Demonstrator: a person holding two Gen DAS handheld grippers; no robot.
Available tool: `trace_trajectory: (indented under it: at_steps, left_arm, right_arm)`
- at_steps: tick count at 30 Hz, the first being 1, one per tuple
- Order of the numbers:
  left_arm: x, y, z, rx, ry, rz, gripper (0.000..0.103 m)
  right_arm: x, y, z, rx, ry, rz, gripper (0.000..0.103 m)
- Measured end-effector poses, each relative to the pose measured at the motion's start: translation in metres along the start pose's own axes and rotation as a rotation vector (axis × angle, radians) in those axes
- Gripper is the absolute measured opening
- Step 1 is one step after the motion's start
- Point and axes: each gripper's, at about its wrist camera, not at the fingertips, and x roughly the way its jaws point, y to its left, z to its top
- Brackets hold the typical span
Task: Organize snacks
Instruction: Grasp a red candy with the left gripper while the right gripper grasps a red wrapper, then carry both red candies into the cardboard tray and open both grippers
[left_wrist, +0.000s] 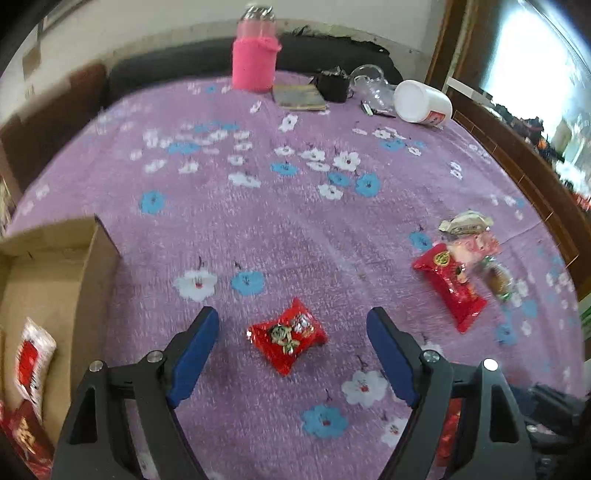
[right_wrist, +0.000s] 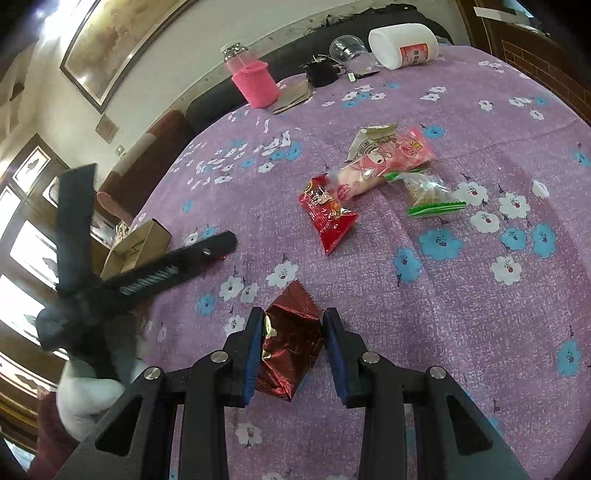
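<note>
Closest to the lens is the right gripper (right_wrist: 291, 349), blue pads pinched onto a dark red foil snack packet (right_wrist: 290, 347), apparently lifted just off the cloth. Biggest thing around is the purple flowered tablecloth (left_wrist: 295, 221). On its left edge sits the open brown cardboard box (left_wrist: 55, 266), already holding a white-and-red packet (left_wrist: 33, 354) and another red one (left_wrist: 22, 439), so I'd say the sorting is partly done. What's left on the cloth: a heap with a long red wrapper (left_wrist: 450, 288), a pink cartoon-print pouch (right_wrist: 380, 162) and a clear green-edged bag (right_wrist: 428, 195), plus a small red crinkly packet (left_wrist: 286, 334). The left gripper (left_wrist: 291, 321) hangs over that last one, spread wide, touching nothing.
</note>
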Motion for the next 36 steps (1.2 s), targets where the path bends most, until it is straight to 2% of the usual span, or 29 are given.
trace_trajectory:
  at_steps: [1, 2, 3, 4, 6, 11, 16, 20, 22, 25, 30, 33, 36]
  left_arm:
    - [0.001, -0.003, -0.002, 0.016, -0.007, 0.015, 0.058]
    - [0.0, -0.005, -0.002, 0.033, -0.019, 0.052, 0.032]
    - [-0.002, -0.007, -0.003, 0.045, -0.028, 0.046, 0.022]
    - [-0.003, -0.007, -0.004, 0.045, -0.023, 0.035, 0.02]
    - [-0.005, -0.008, -0.006, 0.05, -0.025, 0.042, 0.019]
    - [-0.025, 0.002, -0.012, -0.006, -0.033, -0.037, 0.019]
    - [-0.076, 0.016, -0.023, -0.075, -0.093, -0.172, 0.019]
    - [-0.114, 0.035, -0.038, -0.135, -0.132, -0.224, 0.019]
    - [-0.136, 0.056, -0.051, -0.204, -0.16, -0.245, 0.019]
    - [-0.161, 0.086, -0.068, -0.282, -0.198, -0.244, 0.02]
    - [-0.192, 0.14, -0.1, -0.363, -0.25, -0.197, 0.02]
    - [-0.2, 0.168, -0.12, -0.399, -0.259, -0.156, 0.02]
    - [-0.203, 0.193, -0.136, -0.433, -0.255, -0.105, 0.02]
  right_arm:
    - [0.0, 0.001, 0.0, -0.002, -0.001, -0.003, 0.035]
    - [0.0, 0.002, 0.0, -0.006, -0.002, -0.007, 0.035]
    - [0.0, 0.002, 0.0, -0.009, -0.003, -0.009, 0.035]
    - [0.0, 0.002, 0.0, -0.012, -0.005, -0.012, 0.035]
    - [0.0, 0.004, -0.001, -0.023, -0.01, -0.023, 0.035]
    - [0.0, 0.007, -0.002, -0.042, -0.02, -0.023, 0.035]
    - [-0.004, 0.003, 0.001, -0.034, -0.058, -0.009, 0.035]
    - [-0.009, -0.002, 0.001, -0.017, -0.097, -0.009, 0.035]
    - [-0.009, -0.005, 0.001, -0.009, -0.104, -0.017, 0.034]
    - [-0.003, -0.018, 0.002, 0.051, -0.081, 0.009, 0.034]
    - [-0.01, -0.025, 0.003, 0.094, -0.102, 0.003, 0.034]
    - [-0.015, -0.011, -0.001, 0.059, -0.107, -0.039, 0.034]
    - [-0.025, 0.015, -0.008, 0.03, -0.108, 0.007, 0.034]
